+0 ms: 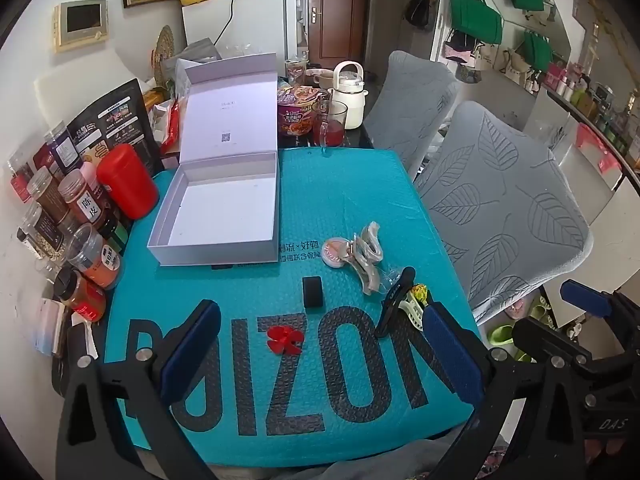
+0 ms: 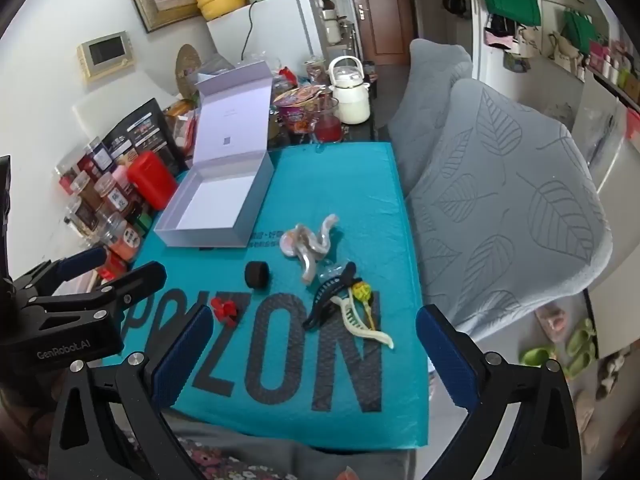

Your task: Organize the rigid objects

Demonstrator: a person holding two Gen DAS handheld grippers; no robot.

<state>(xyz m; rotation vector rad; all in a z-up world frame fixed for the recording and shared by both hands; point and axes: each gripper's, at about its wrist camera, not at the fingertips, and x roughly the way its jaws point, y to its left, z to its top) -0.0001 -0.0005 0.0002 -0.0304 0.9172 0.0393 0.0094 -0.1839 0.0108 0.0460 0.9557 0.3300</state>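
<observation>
Red flower clip (image 1: 285, 340): on the teal surface (image 1: 248, 280), straight ahead between the left gripper (image 1: 320, 354) fingers. Both grippers wide, empty; right gripper (image 2: 316, 354) farther. Open box (image 1: 218, 208) beyond.

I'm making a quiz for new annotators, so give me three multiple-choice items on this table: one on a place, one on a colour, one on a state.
1. Where does the small red flower clip lie?
A. inside the box
B. on the teal mat
C. on the chair

2. What colour is the big canister left of the box?
A. red
B. green
C. white

3. How is the white box?
A. lid shut
B. lid up, full of clips
C. lid up, nothing visible inside

Key: 1 B, it lies on the teal mat over the dark lettering; 2 A, its body and cap are red; 3 C, the lid stands upright and the bare white floor shows.
</observation>
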